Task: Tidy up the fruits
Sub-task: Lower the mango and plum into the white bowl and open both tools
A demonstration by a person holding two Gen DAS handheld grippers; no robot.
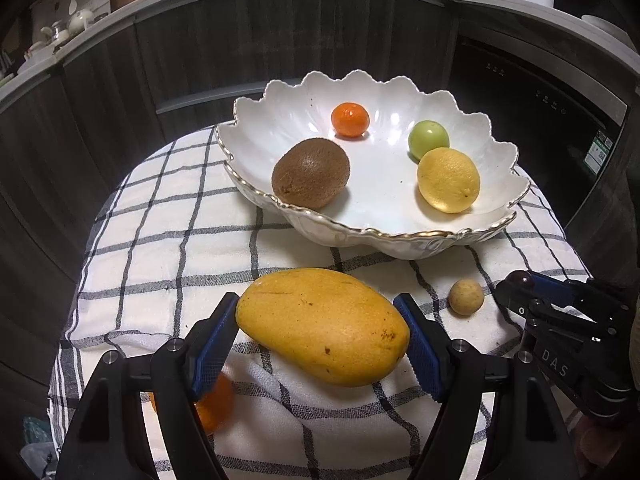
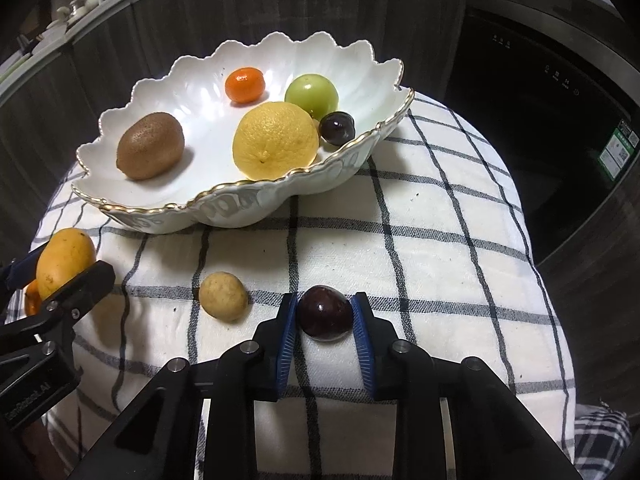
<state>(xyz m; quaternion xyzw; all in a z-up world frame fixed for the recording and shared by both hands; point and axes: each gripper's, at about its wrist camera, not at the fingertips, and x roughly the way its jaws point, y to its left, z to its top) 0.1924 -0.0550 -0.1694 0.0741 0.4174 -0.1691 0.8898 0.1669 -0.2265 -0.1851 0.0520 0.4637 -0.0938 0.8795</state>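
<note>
Now | left tongs (image 1: pixel 320 316) clamped wide on mango (image 1: pixel 324 326); right tongs (image 2: pixel 325 312) clamped narrow on dark plum (image 2: pixel 325 312)

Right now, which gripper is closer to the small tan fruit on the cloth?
Right. The right gripper, shut on a dark plum, sits just beside the small tan fruit; the left gripper, around the mango, is farther off.

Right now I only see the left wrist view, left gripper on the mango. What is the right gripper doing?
Observer: The right gripper is shut on a dark plum, one pad against each side.
Operator: Any other dark fruit?
Observer: Yes, a second dark plum lies in the bowl, behind the lemon, beside the green fruit.
Operator: Is the tan fruit touching that gripper?
Observer: No, bare cloth separates them; it lies between held plum and mango.
</note>
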